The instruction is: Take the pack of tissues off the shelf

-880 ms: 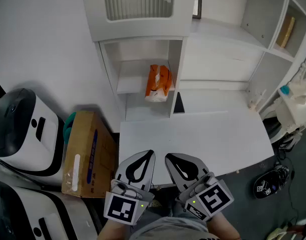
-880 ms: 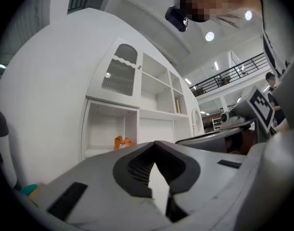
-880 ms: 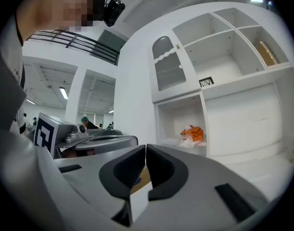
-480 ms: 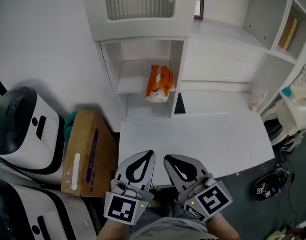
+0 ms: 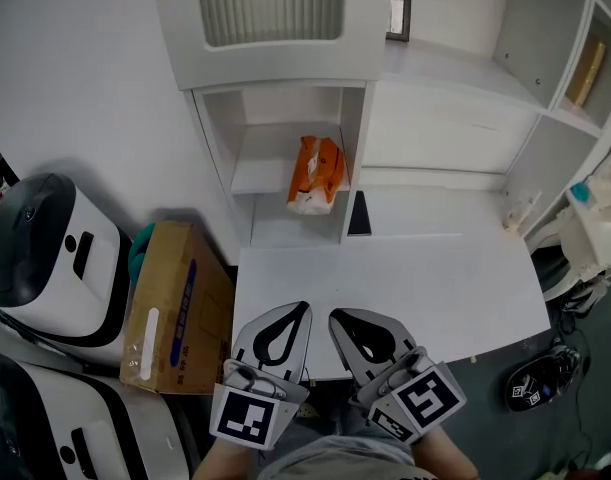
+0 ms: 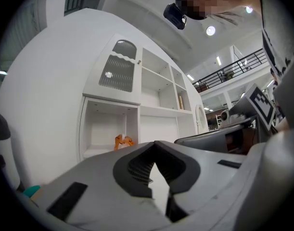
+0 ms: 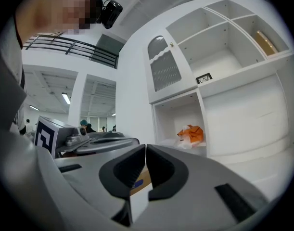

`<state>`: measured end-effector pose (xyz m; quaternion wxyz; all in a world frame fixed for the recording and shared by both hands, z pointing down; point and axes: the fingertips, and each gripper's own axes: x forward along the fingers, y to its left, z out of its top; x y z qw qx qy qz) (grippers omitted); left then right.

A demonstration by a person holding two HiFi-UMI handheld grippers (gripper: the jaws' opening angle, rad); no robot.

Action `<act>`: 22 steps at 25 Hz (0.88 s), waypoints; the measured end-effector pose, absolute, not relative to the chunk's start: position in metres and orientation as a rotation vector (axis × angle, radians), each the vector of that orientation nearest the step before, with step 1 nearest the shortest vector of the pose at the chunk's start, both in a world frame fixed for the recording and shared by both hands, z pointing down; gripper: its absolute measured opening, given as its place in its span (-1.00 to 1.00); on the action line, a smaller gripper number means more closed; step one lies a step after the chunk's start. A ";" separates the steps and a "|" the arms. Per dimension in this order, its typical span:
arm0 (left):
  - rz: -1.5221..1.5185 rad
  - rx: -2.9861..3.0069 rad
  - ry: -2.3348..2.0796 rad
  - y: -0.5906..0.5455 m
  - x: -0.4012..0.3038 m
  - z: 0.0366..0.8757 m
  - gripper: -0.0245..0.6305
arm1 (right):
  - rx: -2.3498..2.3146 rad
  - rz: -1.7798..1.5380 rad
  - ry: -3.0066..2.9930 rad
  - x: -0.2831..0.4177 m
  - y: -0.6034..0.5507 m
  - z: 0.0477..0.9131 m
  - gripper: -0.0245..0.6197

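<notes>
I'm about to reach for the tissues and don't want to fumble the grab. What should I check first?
1. Orange plastic pack of tissues lies on the white shelf, in plain view: ok.
2. Left gripper ready to grasp: not ok, jaws shut, nothing between them.
3. Right gripper ready: not ok, jaws shut, empty.
4. Route across the white table to the shelf unobstructed: ok.
5. Gap between pack and the compartment's side wall: cannot tell.

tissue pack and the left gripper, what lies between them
Nothing stands there: in the head view only bare white table separates the left gripper from the shelf holding the orange tissue pack.
</notes>
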<state>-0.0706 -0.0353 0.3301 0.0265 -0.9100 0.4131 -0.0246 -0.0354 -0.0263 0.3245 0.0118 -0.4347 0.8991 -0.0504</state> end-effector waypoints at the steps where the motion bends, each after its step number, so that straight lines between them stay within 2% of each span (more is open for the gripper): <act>1: -0.078 -2.807 1.284 -0.038 -0.069 0.330 -0.87 | -1.351 -0.156 2.807 -0.034 -0.029 0.324 -0.89; 22: -0.101 -2.733 1.486 -0.099 -0.044 0.326 -0.87 | -1.191 -0.197 2.904 -0.004 -0.095 0.322 -0.90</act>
